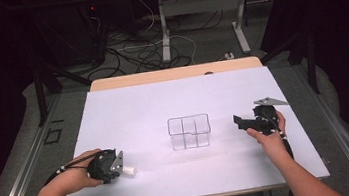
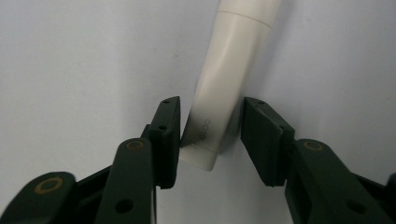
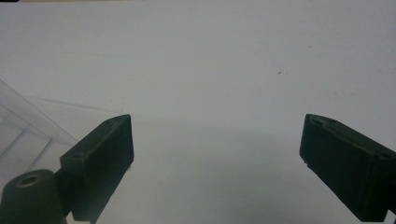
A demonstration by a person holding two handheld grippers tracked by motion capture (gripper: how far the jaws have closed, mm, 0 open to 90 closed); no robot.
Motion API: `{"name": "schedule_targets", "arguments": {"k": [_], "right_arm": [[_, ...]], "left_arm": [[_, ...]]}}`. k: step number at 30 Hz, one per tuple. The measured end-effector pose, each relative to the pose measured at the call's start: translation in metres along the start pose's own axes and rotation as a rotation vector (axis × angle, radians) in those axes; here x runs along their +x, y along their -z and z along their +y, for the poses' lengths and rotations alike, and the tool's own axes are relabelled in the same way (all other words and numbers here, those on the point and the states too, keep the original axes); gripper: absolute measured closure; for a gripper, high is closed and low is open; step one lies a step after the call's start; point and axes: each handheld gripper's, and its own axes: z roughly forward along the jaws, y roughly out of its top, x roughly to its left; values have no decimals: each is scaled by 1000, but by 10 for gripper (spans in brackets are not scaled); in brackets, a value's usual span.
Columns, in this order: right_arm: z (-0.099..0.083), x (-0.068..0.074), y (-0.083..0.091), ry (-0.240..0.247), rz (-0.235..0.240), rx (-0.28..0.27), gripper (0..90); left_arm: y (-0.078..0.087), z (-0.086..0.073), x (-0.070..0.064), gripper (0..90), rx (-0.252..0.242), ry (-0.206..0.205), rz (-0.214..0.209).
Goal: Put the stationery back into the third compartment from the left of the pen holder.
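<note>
white plastic, cylindrical: we logged one tube lying on the pale table sheet near the front left corner, in the high view just right of the left gripper.

item, left gripper: we found its jaws part open and set either side of the tube's near end. one pad touched or very nearly touched the tube's side; the other pad stood a little apart from it, with a sliver of table between. we recorded it as bracketing the tube, not clamped. the person's left hand held it low against the table.

item, right gripper: we found its jaws wide apart, with nothing between them but bare sheet in the right gripper view. the right hand held it just right of the clear divided box, not touching it.

hidden or unclear: we saw the tube's far end cut off by the top edge of the left gripper view, past a seam where a narrower section began. faint grey lettering near its near end was too blurred for us to read. in the high view the gripper body covered most of the tube, leaving a short white stub. a corner of the clear box entered the right gripper view at the left, its edge cut off.

orientation: we noted the tube flat on the sheet, its long axis running away from the left gripper, tilted slightly rightward in that gripper's view; in the high view it pointed toward the table's right side.
</note>
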Motion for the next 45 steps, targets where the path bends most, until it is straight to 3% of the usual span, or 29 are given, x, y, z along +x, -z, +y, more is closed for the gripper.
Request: {"name": "schedule_targets", "arguments": {"k": [6,13,21,27,33,38,45], "right_arm": [[0,0,0,0,0,1,95],[0,0,0,1,-1,0,96],[0,0,0,1,-2,-1,96],[0,0,0,4,-1,-2,96],[0,0,0,-4,1,1,96],[0,0,0,-8,0,-3,96],[1,-2,0,-4,-1,-6,96]], "left_arm": [[-1,1,0,656,18,-58,18],[3,-1,1,703,-1,-88,19],[3,-2,0,710,-5,-62,23],[5,-1,1,712,-20,25,4],[15,1,6,713,-80,168,-23],[23,2,8,713,-189,274,-16],[32,3,13,713,-334,394,-15]]}}
